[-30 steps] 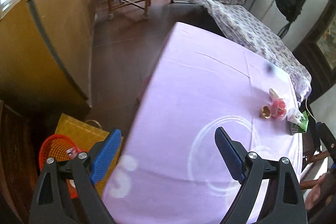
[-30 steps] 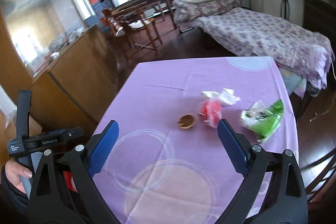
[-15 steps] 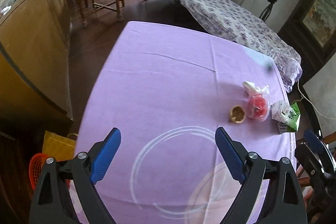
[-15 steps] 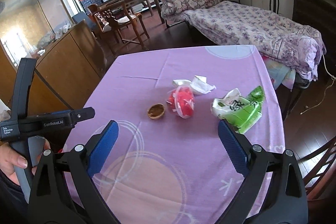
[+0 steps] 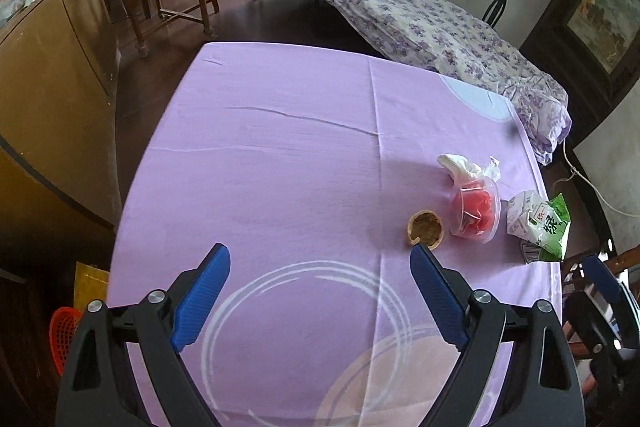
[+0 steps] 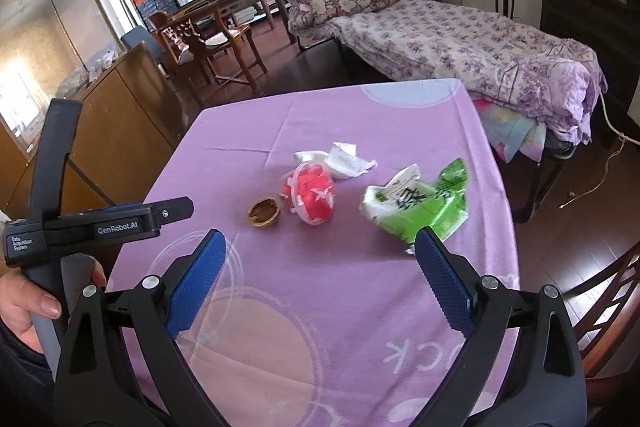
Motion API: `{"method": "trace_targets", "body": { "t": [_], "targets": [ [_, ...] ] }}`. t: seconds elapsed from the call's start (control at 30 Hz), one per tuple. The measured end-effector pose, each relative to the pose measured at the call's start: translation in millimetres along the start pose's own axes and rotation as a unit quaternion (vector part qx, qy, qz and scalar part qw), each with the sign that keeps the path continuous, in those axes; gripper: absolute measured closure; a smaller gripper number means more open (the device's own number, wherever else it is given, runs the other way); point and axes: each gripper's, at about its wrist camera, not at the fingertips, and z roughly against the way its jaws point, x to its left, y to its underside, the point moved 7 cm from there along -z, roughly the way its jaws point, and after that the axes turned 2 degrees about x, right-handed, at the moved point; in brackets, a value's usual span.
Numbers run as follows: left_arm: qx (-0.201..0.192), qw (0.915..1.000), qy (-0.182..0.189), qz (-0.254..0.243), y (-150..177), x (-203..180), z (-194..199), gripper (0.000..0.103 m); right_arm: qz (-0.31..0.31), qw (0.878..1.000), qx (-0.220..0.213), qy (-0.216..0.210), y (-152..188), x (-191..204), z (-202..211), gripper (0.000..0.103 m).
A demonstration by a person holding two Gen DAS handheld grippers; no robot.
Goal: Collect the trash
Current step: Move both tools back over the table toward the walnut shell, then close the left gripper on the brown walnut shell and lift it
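A bed with a floral cover (image 6: 472,43) lies behind our worktop (image 5: 288,155), which wears a lilac cloth. Our left tongs (image 5: 320,291) and right tongs (image 6: 320,275) hover above it, both spread wide and empty. The trash sits near the right edge — a green-and-white wrapper (image 6: 416,205), a clear tub of red scraps (image 6: 312,195) touching a crumpled tissue (image 6: 344,159), and a small brown shell (image 6: 263,212) just beside the tub.
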Motion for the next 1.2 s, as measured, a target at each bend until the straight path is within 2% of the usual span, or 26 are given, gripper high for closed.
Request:
{"method": "trace_targets", "body": {
  "t": [0.2, 0.4, 0.53, 0.67, 0.77, 0.9, 0.97, 1.03, 1.2],
  "targets": [
    [0.011, 0.9998, 0.007, -0.018, 0, -15, -14, 0.013, -0.026, 1.0, -0.001, 0.01, -3, -16, 0, 0.011],
    [0.014, 0.9967, 0.007, -0.079, 11, -42, -30, 0.013, -0.042, 0.999, -0.002, 0.016, -3, -26, 1, 0.011],
    [0.007, 0.9915, -0.01, -0.129, 16, -56, -45, 0.013, -0.055, 0.998, -0.009, 0.015, -5, -32, 4, 0.011],
    [0.009, 0.9886, -0.02, -0.149, 17, -62, -59, 0.018, -0.072, 0.997, -0.011, 0.013, -7, -40, 5, 0.011],
    [0.009, 0.9884, -0.021, -0.15, 14, -63, -65, 0.023, -0.075, 0.997, -0.011, 0.012, -6, -41, 5, 0.011],
    [-0.006, 0.9877, -0.017, -0.155, 6, -69, -67, 0.037, -0.073, 0.997, -0.011, 0.012, -6, -42, 5, 0.011],
    [-0.008, 0.9879, -0.003, -0.155, 4, -71, -67, 0.049, -0.073, 0.997, -0.01, 0.014, -6, -42, 5, 0.011],
    [-0.01, 0.9878, 0.017, -0.154, 4, -74, -66, 0.073, -0.074, 0.997, -0.008, 0.018, -5, -45, 4, 0.011],
    [-0.014, 0.9871, 0.021, -0.158, 10, -74, -62, 0.076, -0.063, 0.997, 0.01, 0.042, -2, -53, -8, 0.008]
  ]
}}
